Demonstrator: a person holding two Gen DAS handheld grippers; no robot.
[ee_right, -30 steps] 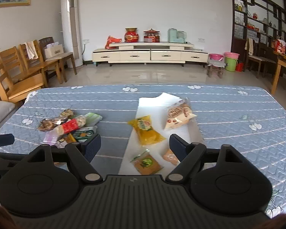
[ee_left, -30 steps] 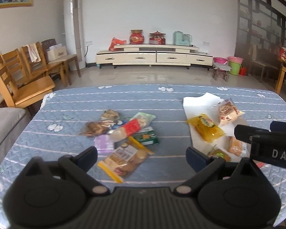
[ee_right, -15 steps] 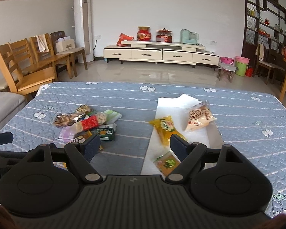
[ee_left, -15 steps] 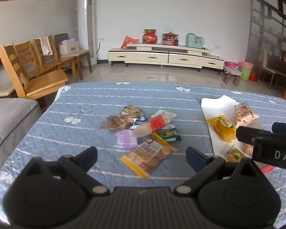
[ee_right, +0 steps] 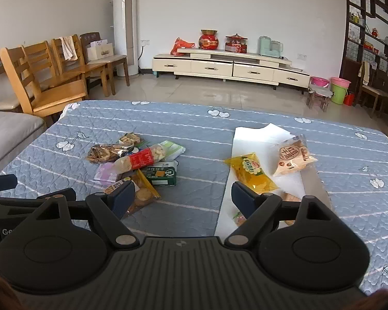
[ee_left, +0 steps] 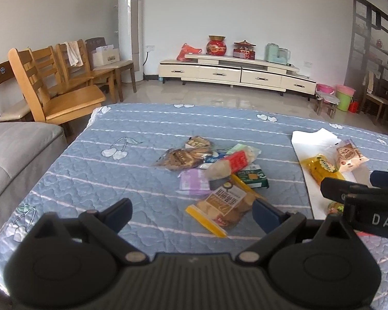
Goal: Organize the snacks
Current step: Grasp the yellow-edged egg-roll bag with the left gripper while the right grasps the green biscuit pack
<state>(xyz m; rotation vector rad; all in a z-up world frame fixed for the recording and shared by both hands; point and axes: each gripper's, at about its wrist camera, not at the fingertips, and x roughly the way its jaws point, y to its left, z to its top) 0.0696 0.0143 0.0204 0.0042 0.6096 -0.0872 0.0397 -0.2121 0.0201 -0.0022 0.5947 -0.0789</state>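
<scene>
We are holding both grippers low over the counter [ee_right: 271,118], which is covered in a blue quilted cloth, and are tilting them down toward the snacks.

Left gripper [ee_left: 191,210]: fingers spread wide, nothing between them. It is hanging over the near edge of the unsorted pile [ee_left: 214,170] at frame centre. The biscuit bag with yellow edges [ee_left: 223,205] is lying nearest, just ahead of its right finger [ee_left: 265,210], so we judge it the likeliest next pick.

Right gripper [ee_right: 183,196]: its fingers are opening, and nothing is between them. It is sitting over the gap between the pile and the white sheet [ee_right: 256,134] at right of centre.

Sorted so far, judging from the layout: the yellow packet [ee_right: 251,171] and the beige bun packet [ee_right: 293,156] are lying apart on the white sheet, with two smaller packets partly hidden behind the right finger [ee_right: 243,197] at the sheet's near end. We read the sheet as the collecting area, since items there are spaced out rather than heaped.

Still in the pile: the red-banded cracker sleeve [ee_right: 139,159], the green biscuit box [ee_right: 161,174], the purple packet [ee_right: 106,171], the brown cookie bag [ee_right: 103,152] and others overlapping underneath. Overlap is likely to drag a neighbour along, so we are favouring the outermost packet.
</scene>
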